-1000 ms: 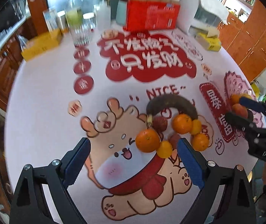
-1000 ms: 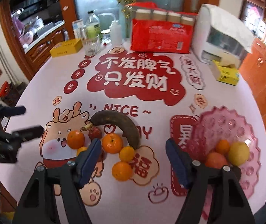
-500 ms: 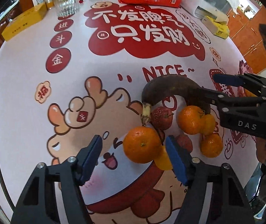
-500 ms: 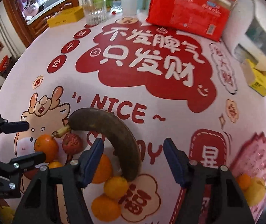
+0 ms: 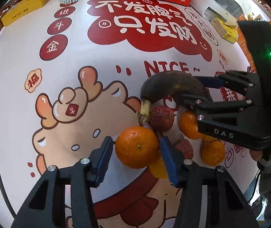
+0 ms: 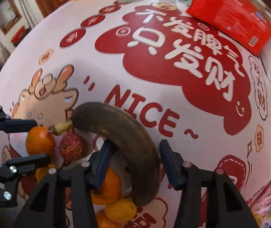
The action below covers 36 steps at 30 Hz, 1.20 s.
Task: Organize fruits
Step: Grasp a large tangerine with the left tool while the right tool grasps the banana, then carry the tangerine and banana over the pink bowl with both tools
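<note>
Left wrist view: we see our left gripper [image 5: 136, 152] closing around the big orange [image 5: 137, 147], both blue pads at its sides; whether they press yet, we cannot tell. The orange lies on the printed tablecloth [image 5: 21, 95], with the blackened banana [image 5: 173, 87] at its one o'clock. In the right wrist view, our right gripper [image 6: 134, 157] closes astride that banana, its right pad [image 6: 166, 158] not yet touching.

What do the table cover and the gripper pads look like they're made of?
Table cover: probably wipe-clean vinyl or plastic sheet, smooth with a slight sheen and printed cartoons.
Left gripper pads: blue, matte, likely rubber or soft plastic, on hard black plastic fingers with metal screws.
</note>
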Each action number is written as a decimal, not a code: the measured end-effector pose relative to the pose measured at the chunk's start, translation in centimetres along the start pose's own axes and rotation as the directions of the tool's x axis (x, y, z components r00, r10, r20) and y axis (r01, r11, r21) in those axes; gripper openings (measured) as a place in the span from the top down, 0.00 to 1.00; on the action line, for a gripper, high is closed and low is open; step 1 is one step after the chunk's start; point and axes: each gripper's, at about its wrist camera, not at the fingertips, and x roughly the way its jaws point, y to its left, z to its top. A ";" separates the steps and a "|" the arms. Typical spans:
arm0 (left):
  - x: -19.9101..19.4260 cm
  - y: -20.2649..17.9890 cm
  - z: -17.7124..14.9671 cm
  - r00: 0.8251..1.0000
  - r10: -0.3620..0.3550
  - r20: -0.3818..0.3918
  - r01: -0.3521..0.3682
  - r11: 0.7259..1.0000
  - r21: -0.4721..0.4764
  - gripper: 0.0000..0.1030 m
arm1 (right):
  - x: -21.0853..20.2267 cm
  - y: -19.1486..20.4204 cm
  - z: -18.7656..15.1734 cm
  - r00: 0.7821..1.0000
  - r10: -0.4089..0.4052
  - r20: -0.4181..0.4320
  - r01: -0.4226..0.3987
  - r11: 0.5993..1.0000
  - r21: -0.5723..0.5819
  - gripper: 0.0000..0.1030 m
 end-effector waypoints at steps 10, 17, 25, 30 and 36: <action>-0.8 -0.2 -0.4 0.998 0.012 0.061 -0.011 1.000 -0.002 0.60 | -1.1 0.1 -1.0 0.999 -0.014 0.048 0.014 1.000 -0.003 0.70; -4.2 -0.4 -0.7 0.987 0.036 0.156 -0.039 0.999 0.017 0.60 | -4.2 -0.3 -1.9 0.986 -0.060 0.156 0.050 0.997 0.065 0.70; -9.3 -1.7 -1.1 0.964 0.032 0.264 -0.044 0.998 0.040 0.60 | -10.3 -1.0 -3.6 0.957 -0.104 0.270 0.059 0.984 0.169 0.70; -13.7 -3.6 -1.6 0.941 0.024 0.338 -0.054 0.995 0.080 0.60 | -14.3 -0.7 -6.3 0.933 -0.127 0.338 0.047 0.971 0.235 0.70; -17.7 -7.4 -1.6 0.918 -0.039 0.395 -0.016 0.991 0.134 0.60 | -19.1 -1.5 -10.6 0.902 -0.179 0.394 0.042 0.942 0.332 0.70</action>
